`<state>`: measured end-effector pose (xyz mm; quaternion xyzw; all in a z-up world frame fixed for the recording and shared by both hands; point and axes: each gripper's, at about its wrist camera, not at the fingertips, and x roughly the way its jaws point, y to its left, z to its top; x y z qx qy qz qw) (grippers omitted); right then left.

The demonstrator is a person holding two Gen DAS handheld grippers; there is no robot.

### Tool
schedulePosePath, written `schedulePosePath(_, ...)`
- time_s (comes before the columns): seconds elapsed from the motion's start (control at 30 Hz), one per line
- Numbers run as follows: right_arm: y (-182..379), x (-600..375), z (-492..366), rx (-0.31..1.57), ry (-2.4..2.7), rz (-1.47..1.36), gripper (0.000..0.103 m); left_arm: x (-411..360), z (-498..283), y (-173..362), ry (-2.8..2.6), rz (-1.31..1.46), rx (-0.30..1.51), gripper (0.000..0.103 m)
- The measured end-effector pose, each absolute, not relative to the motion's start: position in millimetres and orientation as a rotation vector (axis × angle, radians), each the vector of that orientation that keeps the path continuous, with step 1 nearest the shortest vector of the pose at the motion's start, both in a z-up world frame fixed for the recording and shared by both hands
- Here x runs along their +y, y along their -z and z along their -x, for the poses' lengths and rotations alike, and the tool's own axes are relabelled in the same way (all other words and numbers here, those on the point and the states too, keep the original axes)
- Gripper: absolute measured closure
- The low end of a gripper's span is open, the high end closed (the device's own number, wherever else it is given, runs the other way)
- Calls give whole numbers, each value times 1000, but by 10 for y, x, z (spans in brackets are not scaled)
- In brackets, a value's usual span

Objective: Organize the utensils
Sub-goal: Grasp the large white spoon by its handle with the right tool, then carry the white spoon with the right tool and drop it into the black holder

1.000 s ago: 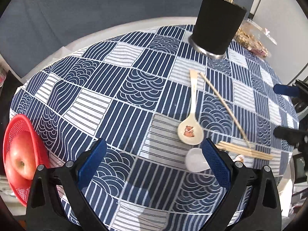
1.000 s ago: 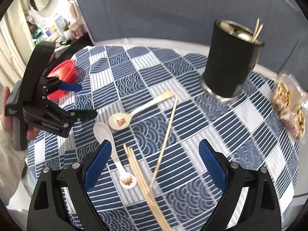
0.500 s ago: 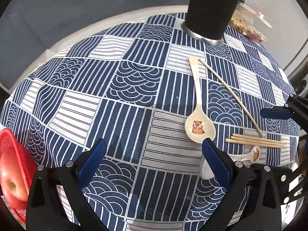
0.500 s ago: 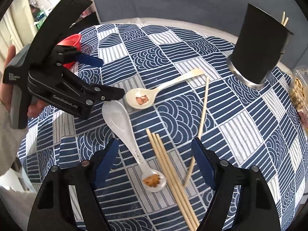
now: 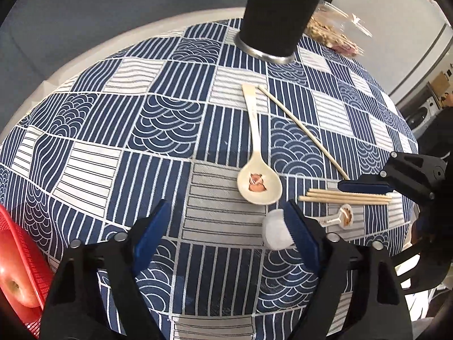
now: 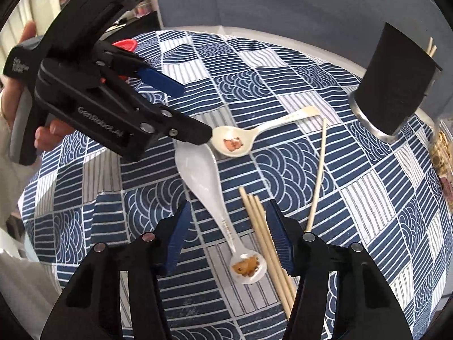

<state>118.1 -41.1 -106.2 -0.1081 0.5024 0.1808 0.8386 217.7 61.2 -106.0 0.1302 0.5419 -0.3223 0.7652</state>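
A cream spoon (image 5: 256, 170) with a bear picture lies on the blue patterned tablecloth; it also shows in the right wrist view (image 6: 240, 140). A white spoon (image 6: 203, 175) lies beside it, partly hidden by my left finger in the left wrist view (image 5: 276, 231). Three chopsticks (image 6: 266, 243) lie together, a single one (image 6: 318, 178) apart. A black utensil holder (image 5: 279, 14) stands at the back. My left gripper (image 5: 226, 232) is open beside both spoon bowls. My right gripper (image 6: 230, 238) is open, straddling the white spoon's handle and the chopsticks.
A red basket (image 5: 17, 269) with an apple sits at the table's left edge. A clear bag of snacks (image 5: 328, 32) lies right of the holder. The round table's rim (image 5: 85, 53) curves close behind the cloth.
My right gripper has moved down and forward over the white spoon handle and its jaws have narrowed. My left gripper has shifted closer to the spoon bowls.
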Motion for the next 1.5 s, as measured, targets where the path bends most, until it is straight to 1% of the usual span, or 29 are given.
schedulePosePath(0.1, 1109, -397, -1168, 1075, -390, 248, 54, 580, -2107, 1069, 733, -307, 1187, 30)
schedulePosePath(0.13, 1126, -397, -1168, 1080, -393, 252, 57, 571, -2076, 1077, 749, -311, 1193, 35)
schedulePosePath(0.17, 1139, -398, -1163, 1083, -394, 256, 57, 559, -2055, 1090, 766, -314, 1202, 43)
schedulePosePath(0.2, 1151, -396, -1163, 1084, -392, 263, 57, 535, -2028, 1115, 787, -318, 1216, 47)
schedulePosePath(0.23, 1156, -395, -1163, 1081, -393, 266, 57, 512, -2011, 1140, 797, -327, 1224, 59)
schedulePosePath(0.27, 1158, -396, -1166, 1081, -396, 264, 57, 478, -1974, 1173, 810, -345, 1233, 78)
schedulePosePath(0.3, 1155, -393, -1169, 1077, -400, 262, 57, 457, -1952, 1194, 821, -354, 1237, 88)
schedulePosePath(0.43, 1169, -326, -1188, 1077, -422, 287, 57, 415, -1883, 1179, 854, -350, 1220, 95)
schedulePosePath(0.47, 1170, -295, -1191, 1074, -431, 306, 57, 413, -1885, 1167, 855, -347, 1217, 95)
schedulePosePath(0.53, 1176, -258, -1205, 1082, -449, 318, 68, 405, -1891, 1137, 849, -354, 1209, 95)
schedulePosePath(0.6, 1203, -228, -1219, 1098, -462, 326, 76, 410, -1899, 1096, 857, -345, 1203, 96)
schedulePosePath(0.7, 1252, -225, -1225, 1122, -461, 318, 86, 418, -1891, 1028, 872, -334, 1197, 97)
schedulePosePath(1.03, 1083, -317, -1175, 1125, -465, 244, 87, 353, -1802, 811, 893, -361, 1158, 97)
schedulePosePath(1.5, 359, -682, -1141, 1001, -455, 258, 87, 0, -1701, 88, 859, -414, 1050, 97)
